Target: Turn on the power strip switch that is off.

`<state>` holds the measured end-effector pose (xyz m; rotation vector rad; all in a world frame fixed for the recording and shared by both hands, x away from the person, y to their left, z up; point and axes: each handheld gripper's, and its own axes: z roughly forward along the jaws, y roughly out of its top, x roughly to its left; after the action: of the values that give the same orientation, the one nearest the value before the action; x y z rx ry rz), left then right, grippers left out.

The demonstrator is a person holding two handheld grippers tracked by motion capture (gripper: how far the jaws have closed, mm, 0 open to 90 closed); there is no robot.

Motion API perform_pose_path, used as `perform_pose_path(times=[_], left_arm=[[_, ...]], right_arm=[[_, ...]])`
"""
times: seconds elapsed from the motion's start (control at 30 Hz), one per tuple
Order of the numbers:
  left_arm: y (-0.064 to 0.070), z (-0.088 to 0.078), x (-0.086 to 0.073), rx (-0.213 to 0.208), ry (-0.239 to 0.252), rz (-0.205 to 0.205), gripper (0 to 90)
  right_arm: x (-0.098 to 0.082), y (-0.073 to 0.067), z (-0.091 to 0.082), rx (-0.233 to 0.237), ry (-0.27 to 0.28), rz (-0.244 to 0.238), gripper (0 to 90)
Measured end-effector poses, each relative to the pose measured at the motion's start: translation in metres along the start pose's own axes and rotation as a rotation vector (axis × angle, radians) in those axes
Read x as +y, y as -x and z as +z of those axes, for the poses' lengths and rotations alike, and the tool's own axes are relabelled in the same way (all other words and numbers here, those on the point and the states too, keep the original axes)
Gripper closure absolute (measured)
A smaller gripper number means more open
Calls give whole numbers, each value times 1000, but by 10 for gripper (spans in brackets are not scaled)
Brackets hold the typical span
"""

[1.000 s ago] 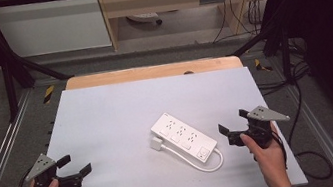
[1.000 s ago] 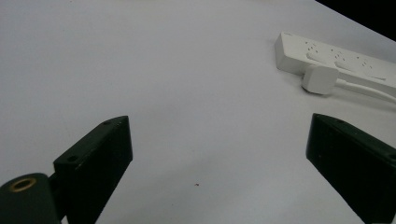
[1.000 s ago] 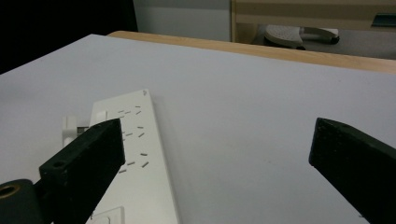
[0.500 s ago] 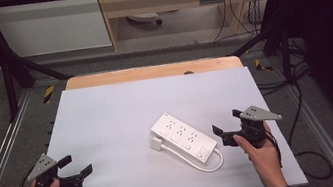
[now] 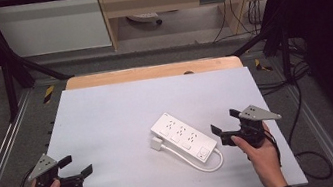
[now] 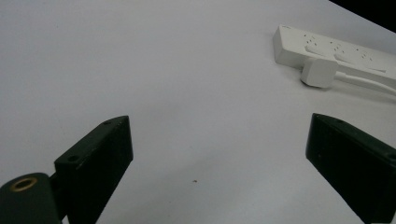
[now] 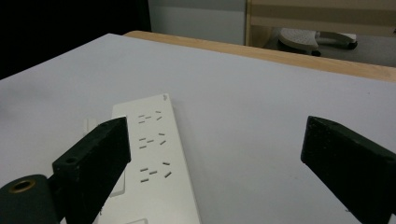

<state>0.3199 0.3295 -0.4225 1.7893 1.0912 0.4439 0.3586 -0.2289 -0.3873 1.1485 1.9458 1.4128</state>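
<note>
- Since a second earlier, the right gripper (image 5: 223,124) had slid left, closer to the near right end of the power strip (image 5: 183,137); the left gripper (image 5: 76,167) had barely shifted.
- No container stood on the surface (image 5: 117,116).
- White and oblong, the power strip lay diagonally right of the surface's middle, its white cord (image 5: 215,165) looping off the near end and a white plug (image 5: 156,144) resting against its left side.
- Both pairs of fingers stood wide apart, holding nothing.
- Seen from the right gripper view, the strip's (image 7: 152,161) socket slots showed plainly, with its left finger (image 7: 93,158) over the strip's edge; the left gripper view caught the plug (image 6: 318,72) beside the strip (image 6: 334,49), far right.
</note>
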Motion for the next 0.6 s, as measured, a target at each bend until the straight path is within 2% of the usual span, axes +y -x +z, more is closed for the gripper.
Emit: perform_pose_path(times=[0.13, 0.6], left_arm=[[0, 0, 0, 0, -2, 3, 75], [0, 1, 0, 0, -7, 3, 75]], right_arm=[[1, -2, 1, 10, 8, -5, 126], [6, -11, 8, 43, 19, -45, 377]])
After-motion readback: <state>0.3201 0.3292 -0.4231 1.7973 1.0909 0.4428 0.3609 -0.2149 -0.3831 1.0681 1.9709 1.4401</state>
